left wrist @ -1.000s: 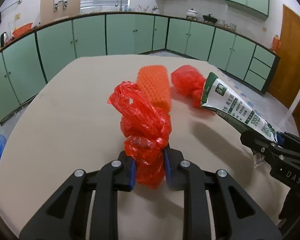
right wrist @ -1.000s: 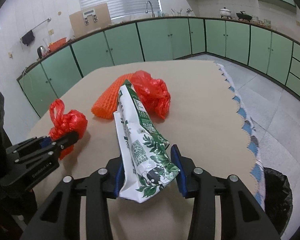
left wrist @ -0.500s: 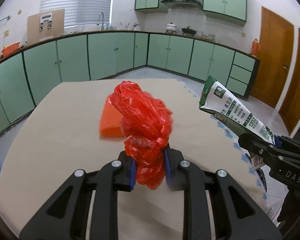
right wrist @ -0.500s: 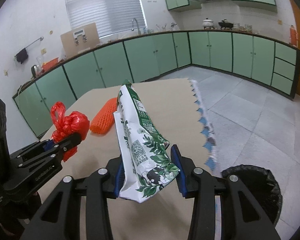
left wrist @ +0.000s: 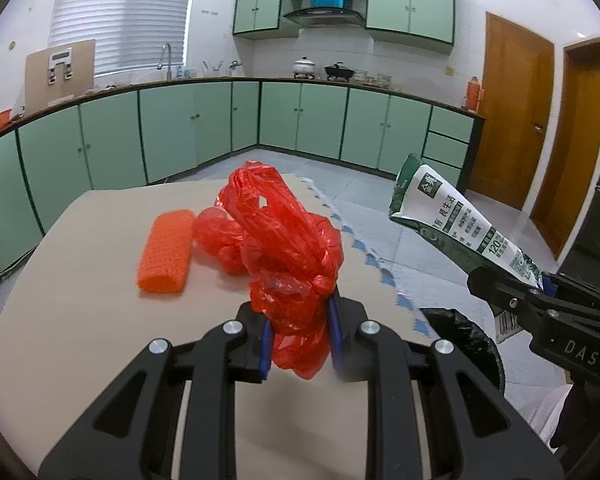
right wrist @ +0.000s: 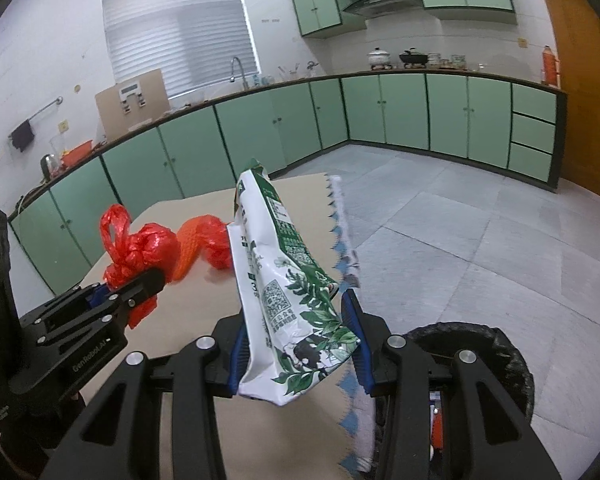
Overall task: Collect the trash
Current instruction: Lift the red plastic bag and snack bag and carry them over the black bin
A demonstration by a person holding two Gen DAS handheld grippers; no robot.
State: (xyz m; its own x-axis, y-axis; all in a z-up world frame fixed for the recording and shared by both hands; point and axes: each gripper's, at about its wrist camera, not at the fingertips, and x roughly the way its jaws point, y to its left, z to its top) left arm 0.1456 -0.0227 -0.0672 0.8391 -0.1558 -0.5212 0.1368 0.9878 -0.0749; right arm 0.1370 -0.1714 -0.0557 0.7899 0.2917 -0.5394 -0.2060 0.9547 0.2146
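Knotted red bag [left wrist: 288, 256], green-white pouch [right wrist: 284, 280], both lifted

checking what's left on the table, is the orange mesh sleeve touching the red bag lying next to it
Cannot tell. In the left wrist view the orange mesh sleeve and the red bag on the table look edge to edge, with no clear gap or contact; the right wrist view overlaps them.

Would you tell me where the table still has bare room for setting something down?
The table is bare left of the orange mesh sleeve. It is crowded where the sleeve touches a red bag.
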